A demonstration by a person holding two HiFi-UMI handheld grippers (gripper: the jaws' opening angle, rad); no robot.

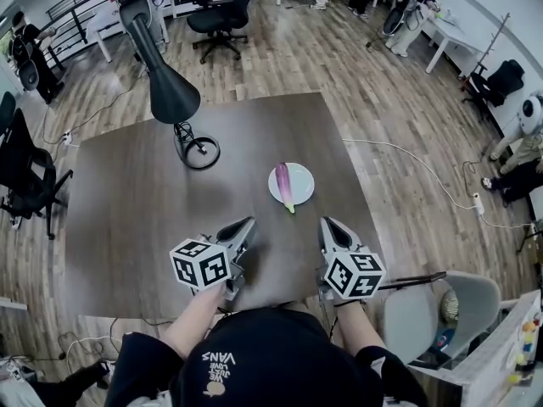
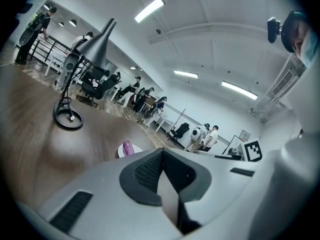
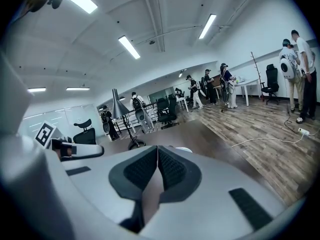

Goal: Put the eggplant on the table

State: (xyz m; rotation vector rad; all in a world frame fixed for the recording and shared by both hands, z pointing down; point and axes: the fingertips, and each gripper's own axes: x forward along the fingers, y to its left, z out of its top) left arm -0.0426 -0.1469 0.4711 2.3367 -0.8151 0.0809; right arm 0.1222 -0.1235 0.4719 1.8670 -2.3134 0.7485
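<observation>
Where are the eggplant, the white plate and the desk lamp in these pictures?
eggplant (image 1: 283, 185): head view, middle of its purple body.
white plate (image 1: 305, 180): head view, bare right part.
desk lamp (image 1: 173, 97): head view, its dark cone shade.

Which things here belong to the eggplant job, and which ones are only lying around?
For the job:
eggplant
white plate under it
table
left gripper
right gripper

Just there:
desk lamp
office chair
</observation>
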